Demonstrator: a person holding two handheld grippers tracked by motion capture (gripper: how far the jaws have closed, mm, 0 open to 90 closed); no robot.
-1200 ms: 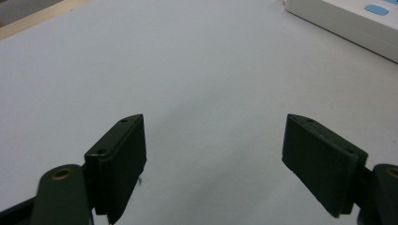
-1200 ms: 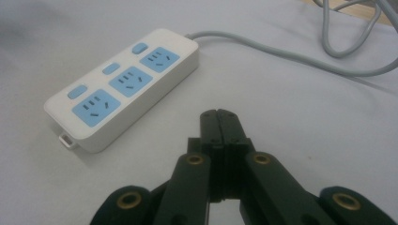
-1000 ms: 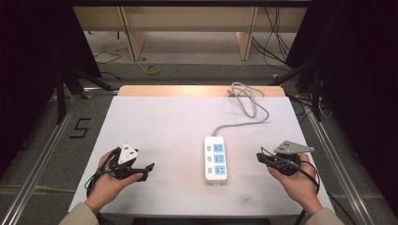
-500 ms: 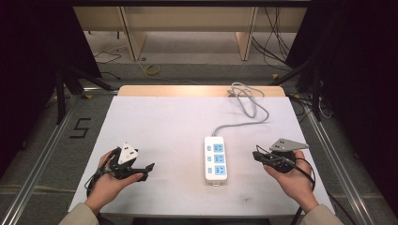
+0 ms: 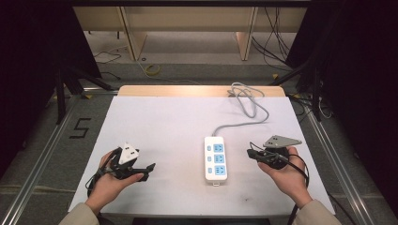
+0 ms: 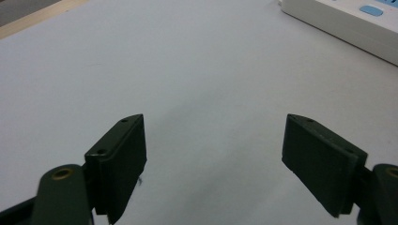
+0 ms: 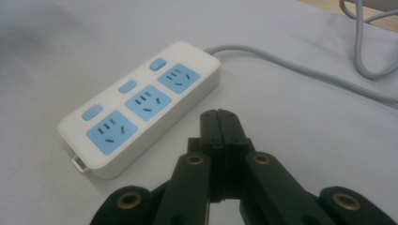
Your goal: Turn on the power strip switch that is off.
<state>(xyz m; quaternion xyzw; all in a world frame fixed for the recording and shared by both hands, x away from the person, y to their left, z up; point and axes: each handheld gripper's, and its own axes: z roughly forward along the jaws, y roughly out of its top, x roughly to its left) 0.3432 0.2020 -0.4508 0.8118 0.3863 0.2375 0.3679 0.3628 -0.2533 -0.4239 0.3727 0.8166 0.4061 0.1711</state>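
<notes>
White table [image 5: 159,126], wide and bare across the left half. Power strip [image 5: 216,159] flat near the middle, slightly right, long axis running near to far; three blue sockets and three small switches on top in the right gripper view [image 7: 141,103]. Grey cord [image 5: 244,110] leaving the far end, looping toward the far right edge of the table. Left gripper [image 5: 143,171] near the left corner, well apart from the strip, jaws spread wide with nothing between them. Right gripper [image 5: 251,153] just beside the strip's right flank, jaws pressed together, holding nothing.

Probably a light, rigid plastic shell, smooth and likely to slide on the table; cord limp yet springy, apt to drag. Best hold likely across the narrow width, on the long side walls, clear of switches.
</notes>
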